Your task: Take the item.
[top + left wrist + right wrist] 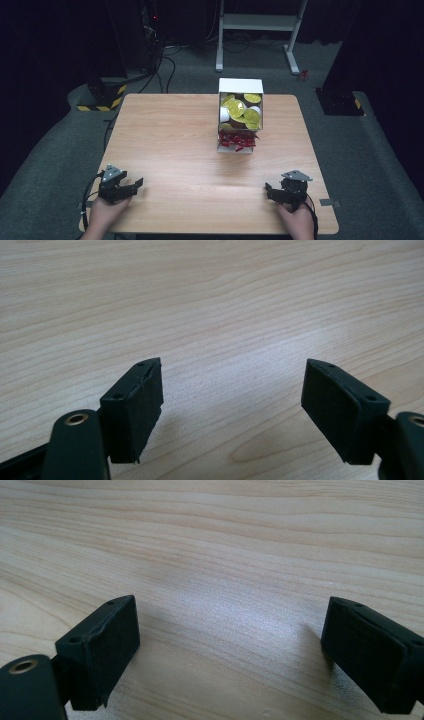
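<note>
Nothing looks begun: your left tongs and right tongs gape wide, empty, the box well ahead of both

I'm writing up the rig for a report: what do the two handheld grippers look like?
Both are black. The left gripper and right gripper each carry a grey three-cornered plate on top and trail a dark cable. Each has two blocky black jaws with flat pads, small screw holes along the edge, and a brass-ringed hole at the arm. No sleeves show.
</note>
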Available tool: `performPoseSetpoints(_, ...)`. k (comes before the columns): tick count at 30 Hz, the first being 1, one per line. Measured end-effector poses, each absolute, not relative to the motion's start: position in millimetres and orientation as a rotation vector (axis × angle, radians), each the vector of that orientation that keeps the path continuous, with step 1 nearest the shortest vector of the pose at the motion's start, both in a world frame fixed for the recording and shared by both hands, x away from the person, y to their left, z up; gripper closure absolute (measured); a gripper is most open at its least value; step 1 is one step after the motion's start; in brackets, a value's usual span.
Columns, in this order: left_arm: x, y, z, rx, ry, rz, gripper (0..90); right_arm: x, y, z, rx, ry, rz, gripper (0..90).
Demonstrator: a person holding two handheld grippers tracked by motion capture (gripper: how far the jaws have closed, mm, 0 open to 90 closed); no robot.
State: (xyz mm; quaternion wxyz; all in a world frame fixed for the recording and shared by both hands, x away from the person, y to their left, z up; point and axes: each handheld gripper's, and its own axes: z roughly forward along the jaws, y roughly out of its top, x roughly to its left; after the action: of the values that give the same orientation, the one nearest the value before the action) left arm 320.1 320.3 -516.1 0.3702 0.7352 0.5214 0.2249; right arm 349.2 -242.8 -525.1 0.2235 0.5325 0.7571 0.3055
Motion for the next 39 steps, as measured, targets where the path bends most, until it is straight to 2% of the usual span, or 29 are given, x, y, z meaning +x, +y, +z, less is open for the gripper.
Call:
performPoseSetpoints(4,318.5,318.6,-511.4,1.849,1.309,0.543,25.3,349.2,-242.8,-525.0,1.47,2.09,0.843,8.6)
performPoseSetpoints(10,315.4,312.4,-505.9,1.86,1.262,0.565,28.6,349.2,-242.8,-525.1,1.47,2.09,0.843,8.6)
performPoseSetpoints(28,319.1,283.9,-474.9,1.881,1.211,0.62,28.6,349.1,-243.0,-525.0,1.471,2.092,0.844,8.6)
performPoseSetpoints(39,325.9,265.5,-469.8,1.883,1.195,0.59,28.2,349.1,-243.4,-525.0,1.466,2.095,0.846,8.7)
